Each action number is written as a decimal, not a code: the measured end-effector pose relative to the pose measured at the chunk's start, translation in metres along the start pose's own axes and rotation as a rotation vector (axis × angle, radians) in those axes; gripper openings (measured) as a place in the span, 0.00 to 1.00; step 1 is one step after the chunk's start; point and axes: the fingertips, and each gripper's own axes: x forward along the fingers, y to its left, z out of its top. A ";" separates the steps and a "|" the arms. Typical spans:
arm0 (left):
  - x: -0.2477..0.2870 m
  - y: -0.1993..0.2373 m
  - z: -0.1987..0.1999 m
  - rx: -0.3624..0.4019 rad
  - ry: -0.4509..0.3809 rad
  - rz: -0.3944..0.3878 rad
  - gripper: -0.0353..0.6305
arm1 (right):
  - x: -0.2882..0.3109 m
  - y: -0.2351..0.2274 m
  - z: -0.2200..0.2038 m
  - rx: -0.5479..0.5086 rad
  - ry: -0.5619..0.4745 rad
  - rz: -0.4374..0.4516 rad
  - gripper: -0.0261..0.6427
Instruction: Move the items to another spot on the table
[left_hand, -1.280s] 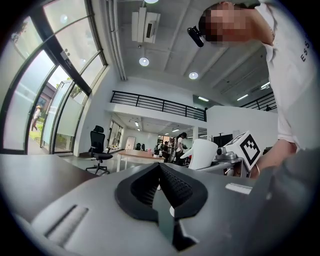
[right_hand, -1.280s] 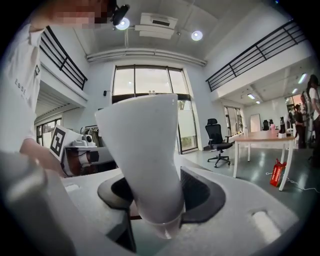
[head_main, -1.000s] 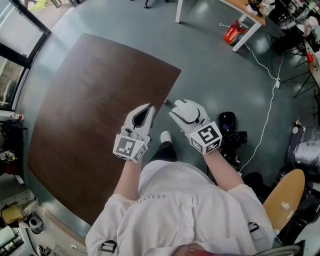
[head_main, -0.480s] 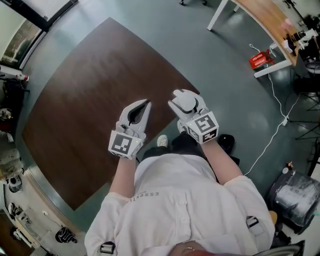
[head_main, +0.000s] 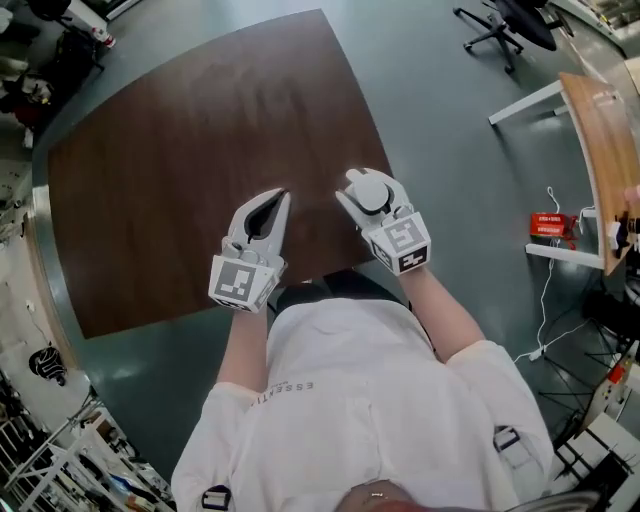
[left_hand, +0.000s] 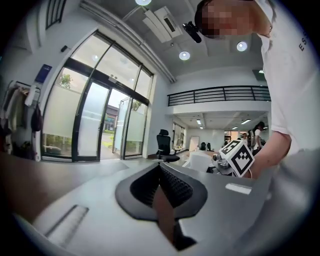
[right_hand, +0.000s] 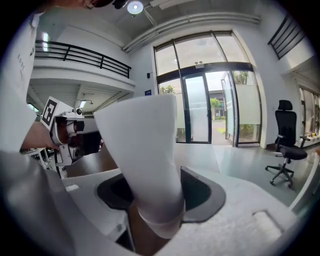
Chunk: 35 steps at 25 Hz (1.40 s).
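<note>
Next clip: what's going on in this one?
A person in a white shirt stands at a dark brown table with a hand-held gripper in each hand. The right hand-held gripper is closed on a white cup, held tilted over the table's near edge. The left hand-held gripper beside it has its jaws together with nothing between them. The cup is not set down yet.
</note>
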 end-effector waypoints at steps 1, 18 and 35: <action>-0.002 0.006 -0.002 -0.010 -0.004 0.032 0.06 | 0.008 -0.002 0.001 -0.009 0.004 0.022 0.39; -0.010 0.044 -0.042 -0.121 0.047 0.233 0.06 | 0.078 -0.003 -0.004 -0.051 -0.037 0.154 0.39; -0.005 0.036 -0.029 -0.101 -0.007 0.185 0.06 | 0.050 -0.014 0.007 -0.039 -0.098 0.062 0.57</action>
